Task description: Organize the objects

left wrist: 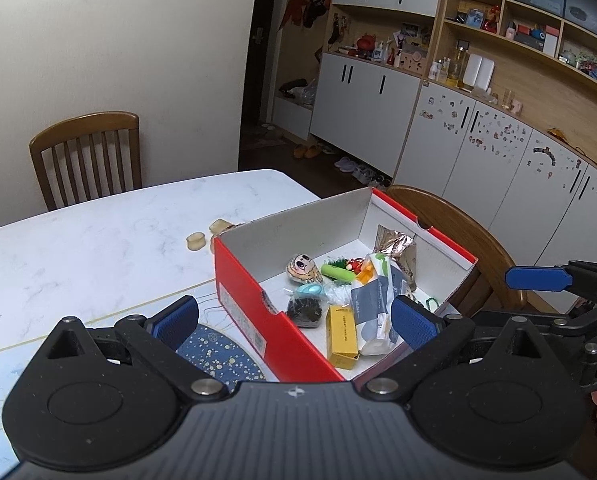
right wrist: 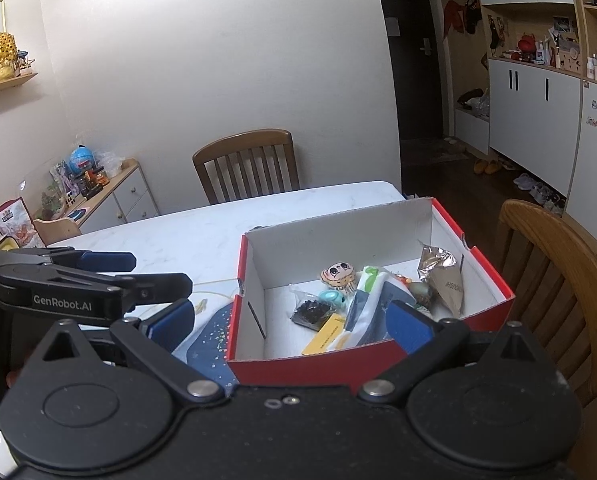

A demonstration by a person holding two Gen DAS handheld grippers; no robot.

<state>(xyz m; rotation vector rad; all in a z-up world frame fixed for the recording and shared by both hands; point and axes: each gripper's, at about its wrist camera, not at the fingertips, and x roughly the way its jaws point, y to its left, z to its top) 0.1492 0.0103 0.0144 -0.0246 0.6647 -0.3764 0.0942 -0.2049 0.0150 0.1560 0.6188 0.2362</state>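
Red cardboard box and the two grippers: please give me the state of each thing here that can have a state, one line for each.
Red cardboard box with white inside: open, no lid, partly filled with small items.
Yellow rectangular carton: closed, lying flat in the box.
Crinkled foil snack bag: leaning on the box wall.
Left gripper: jaws open, empty.
Right gripper: jaws open, empty.
Two beige round pieces: on the white marble table, outside the box.

Two wooden chairs [right wrist: 245, 168] [right wrist: 558, 280], perhaps slippers [left wrist: 307, 151] beyond.

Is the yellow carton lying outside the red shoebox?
No, the yellow carton lies inside the red shoebox, near its front wall.
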